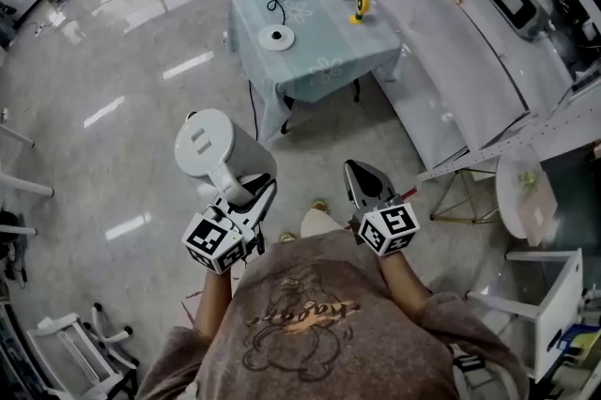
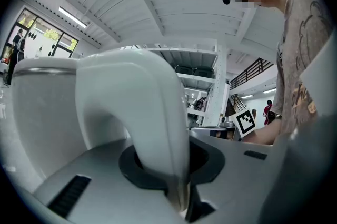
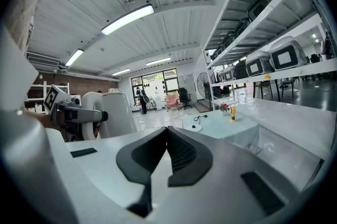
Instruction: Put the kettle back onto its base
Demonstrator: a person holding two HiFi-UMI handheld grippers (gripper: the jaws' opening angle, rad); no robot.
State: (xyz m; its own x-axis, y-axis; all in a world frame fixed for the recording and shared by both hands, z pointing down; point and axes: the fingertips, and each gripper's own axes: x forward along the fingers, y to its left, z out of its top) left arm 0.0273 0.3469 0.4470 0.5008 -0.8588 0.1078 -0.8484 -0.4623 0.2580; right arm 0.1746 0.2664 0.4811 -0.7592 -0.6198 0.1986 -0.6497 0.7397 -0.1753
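Kettle (image 1: 211, 145), white and smooth, hangs in the air over the floor, well apart from its round base (image 1: 276, 38) on the cloth-covered table (image 1: 329, 60). The left gripper (image 1: 246, 193) is clamped on the kettle's handle (image 2: 142, 112); the right gripper (image 1: 357, 175) is empty, jaws together. The body looks rigid and slick, probably light if empty but hanging forward of the grip. The handle seems the only sound hold, and it could pivot there.

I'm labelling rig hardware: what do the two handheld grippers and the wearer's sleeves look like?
Left gripper and right gripper are pale grey with black-padded jaws; each carries a white cube with black square markers. The person wears a short-sleeved brown T-shirt.
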